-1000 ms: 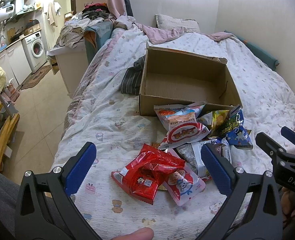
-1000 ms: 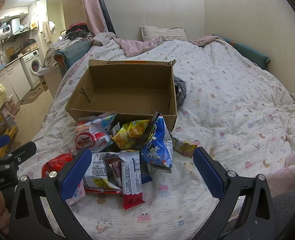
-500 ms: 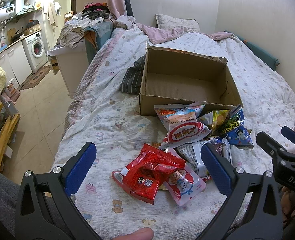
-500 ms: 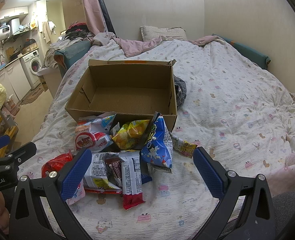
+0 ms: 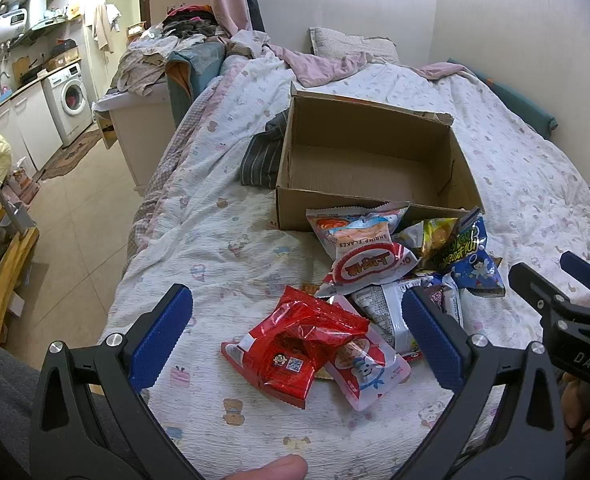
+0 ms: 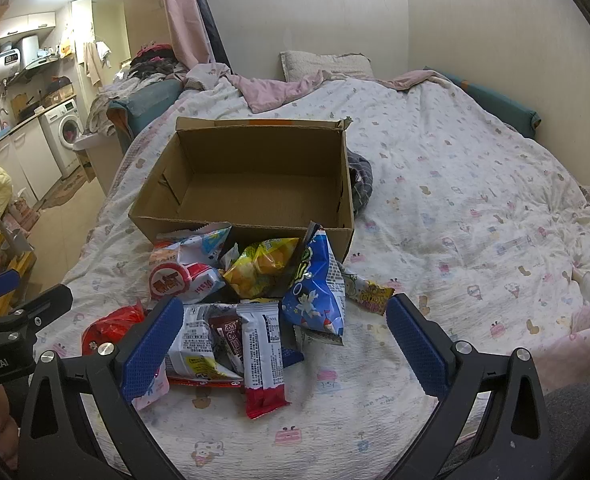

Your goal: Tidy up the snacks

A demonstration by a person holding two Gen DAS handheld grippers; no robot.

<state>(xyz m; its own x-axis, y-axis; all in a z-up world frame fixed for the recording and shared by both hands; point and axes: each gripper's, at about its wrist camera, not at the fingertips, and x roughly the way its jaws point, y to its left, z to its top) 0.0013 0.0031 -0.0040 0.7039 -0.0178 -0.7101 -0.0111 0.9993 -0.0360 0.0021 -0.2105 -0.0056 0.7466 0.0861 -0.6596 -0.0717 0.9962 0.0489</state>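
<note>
**Holding both grippers over the snack pile, nothing grasped**

Counting first: one cardboard box (image 6: 251,184), open-topped and bare inside, on the patterned quilt (image 6: 475,216). Two grippers, both with jaws spread wide and clamping nothing. My left gripper (image 5: 297,334) hovers over the near end of the pile; my right gripper (image 6: 285,344) hovers over its other side.

Snack packets lie heaped just in front of the box's near wall, some overlapping. I make out roughly nine, though the overlap keeps me from an exact count:
- one crinkled red foil packet (image 5: 295,344), nearest the left gripper
- one pink-and-white pouch (image 5: 365,372), partly under the red one
- one shrimp flakes bag (image 5: 365,248), leaning against the box
- one yellow bag (image 6: 261,266), puffy
- one blue bag (image 6: 315,292), glossy, propped upright
- one white bar wrapper with a red end (image 6: 263,356), long and flat
- one small yellow candy packet (image 6: 369,292), off to the side

Striped dark fabric (image 5: 263,156) lies bunched beside the box.

Against half a second ago: no packet has shifted, and both grippers stay equally wide.
</note>
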